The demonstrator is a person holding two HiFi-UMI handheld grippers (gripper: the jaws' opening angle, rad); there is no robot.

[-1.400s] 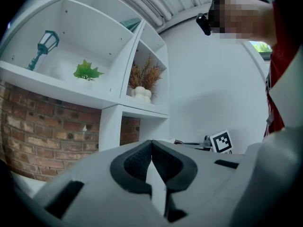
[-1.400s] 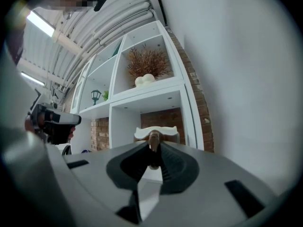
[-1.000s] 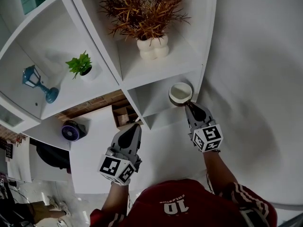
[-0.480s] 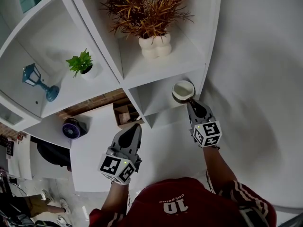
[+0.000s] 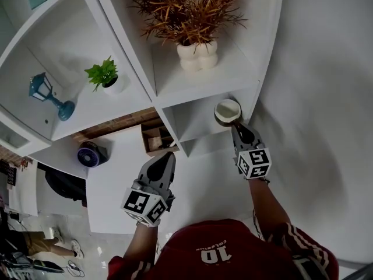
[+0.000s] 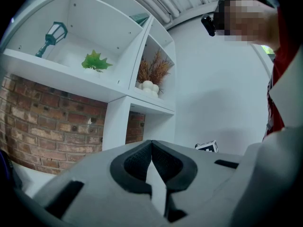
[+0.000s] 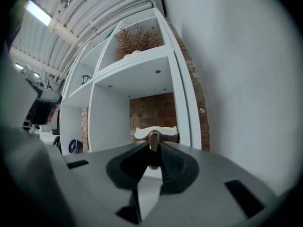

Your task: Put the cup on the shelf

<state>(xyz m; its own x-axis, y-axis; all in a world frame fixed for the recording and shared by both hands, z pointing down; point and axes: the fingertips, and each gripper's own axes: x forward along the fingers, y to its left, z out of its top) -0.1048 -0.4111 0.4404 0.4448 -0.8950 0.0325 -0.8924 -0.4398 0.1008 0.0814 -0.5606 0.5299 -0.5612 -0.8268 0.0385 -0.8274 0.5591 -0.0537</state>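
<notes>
Meanwhile, the right gripper [image 5: 236, 128] had carried the cup [image 5: 227, 111] slightly further into the mouth of the lower right compartment of the shelf [image 5: 192, 121], so placing looked close, though the cup seemed not yet set down. Its jaws were narrowly parted, clamped on the cup's handle. The left gripper [image 5: 165, 157] hung nearer, jaws together, empty.

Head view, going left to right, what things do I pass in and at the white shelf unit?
blue lantern → small green plant → white vase of dried branches → cup, held in the right tongs
</notes>
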